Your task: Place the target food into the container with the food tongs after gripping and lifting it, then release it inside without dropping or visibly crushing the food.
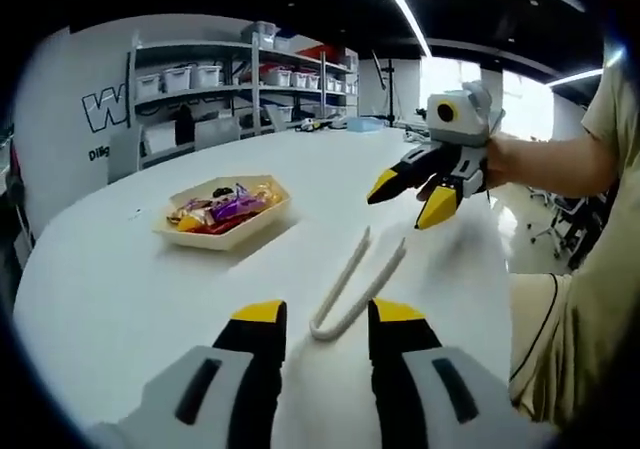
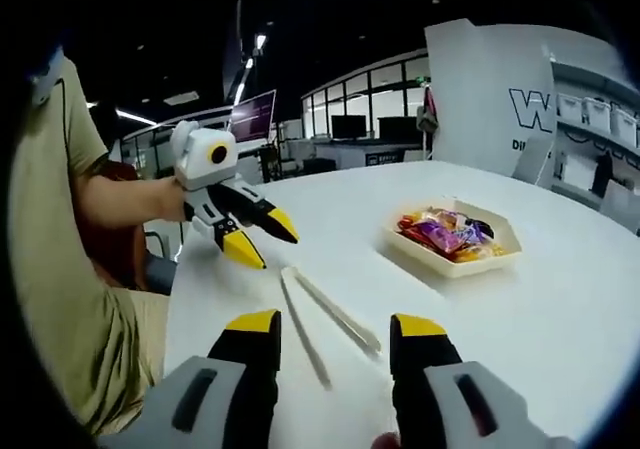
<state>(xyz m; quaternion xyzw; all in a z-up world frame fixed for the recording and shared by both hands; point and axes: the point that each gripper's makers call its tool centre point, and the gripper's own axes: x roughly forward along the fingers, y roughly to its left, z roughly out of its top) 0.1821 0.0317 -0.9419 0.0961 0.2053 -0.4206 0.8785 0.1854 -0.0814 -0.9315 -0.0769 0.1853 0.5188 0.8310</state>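
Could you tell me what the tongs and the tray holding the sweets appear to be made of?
The tongs look like pale plastic, matte and off-white, bent from a single strip with no metallic glint. The tray seems to be thin cream paperboard or moulded pulp, judging by its dull angular walls; it could be plastic. The sweets have shiny, crinkled foil-like wrappers.

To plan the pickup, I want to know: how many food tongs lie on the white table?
1. The tongs lie flat on the table, between the two grippers and beside the tray of wrapped snacks. None other is visible.
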